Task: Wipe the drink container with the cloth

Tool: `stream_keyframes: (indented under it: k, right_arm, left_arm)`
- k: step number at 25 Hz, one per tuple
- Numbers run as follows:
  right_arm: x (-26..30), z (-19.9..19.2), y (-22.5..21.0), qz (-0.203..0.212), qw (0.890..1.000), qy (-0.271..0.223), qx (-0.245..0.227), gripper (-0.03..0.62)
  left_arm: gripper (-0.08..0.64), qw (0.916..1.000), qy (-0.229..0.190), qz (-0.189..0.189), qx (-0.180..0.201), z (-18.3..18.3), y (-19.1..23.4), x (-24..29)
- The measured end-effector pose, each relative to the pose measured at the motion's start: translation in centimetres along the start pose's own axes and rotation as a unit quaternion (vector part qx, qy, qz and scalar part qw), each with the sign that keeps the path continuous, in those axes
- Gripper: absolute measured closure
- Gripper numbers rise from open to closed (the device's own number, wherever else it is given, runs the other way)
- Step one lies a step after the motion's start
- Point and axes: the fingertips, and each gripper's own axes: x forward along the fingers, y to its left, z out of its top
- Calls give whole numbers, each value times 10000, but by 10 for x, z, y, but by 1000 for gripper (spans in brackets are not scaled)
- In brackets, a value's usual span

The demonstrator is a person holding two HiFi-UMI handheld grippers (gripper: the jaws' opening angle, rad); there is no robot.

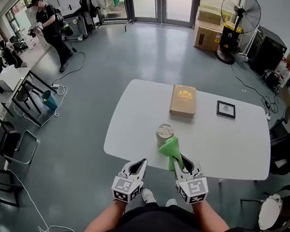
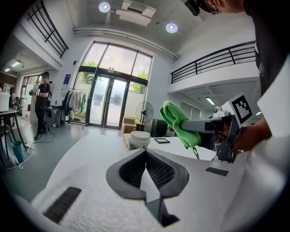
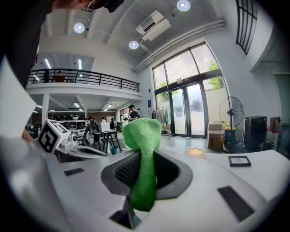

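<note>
The drink container (image 1: pixel 164 134) is a pale lidded cup standing near the front of the white table (image 1: pixel 234 148); the left gripper view shows the cup (image 2: pixel 138 140) ahead. A green cloth (image 1: pixel 172 149) hangs bunched just right of the cup, held in my right gripper (image 1: pixel 183 166), which is shut on it. In the right gripper view the cloth (image 3: pixel 142 158) sits clamped between the jaws and blocks the cup. My left gripper (image 1: pixel 138 166) hovers at the table's front edge, left of the cup, its jaws together with nothing in them. The right gripper (image 2: pixel 222 129) shows in the left gripper view too.
A brown book (image 1: pixel 183 99) and a small black picture frame (image 1: pixel 226 109) lie farther back on the table. Chairs (image 1: pixel 13 140) stand at the left, a fan (image 1: pixel 237 25) and boxes (image 1: pixel 208 27) at the back. A person (image 1: pixel 51 26) stands far left.
</note>
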Motion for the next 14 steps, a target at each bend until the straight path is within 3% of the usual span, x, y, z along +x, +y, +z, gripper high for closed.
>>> stream_keyframes:
  k: [6,14]
  right_arm:
    - [-21,4,-17,-77,9999,-36,-123,514]
    - [-37,14,-44,-97,9998,-159,-122,514]
  left_arm:
    - [552,10000,-15,90,8,4,-22,1]
    - [552,9986,-233,471,65,26,-16,0]
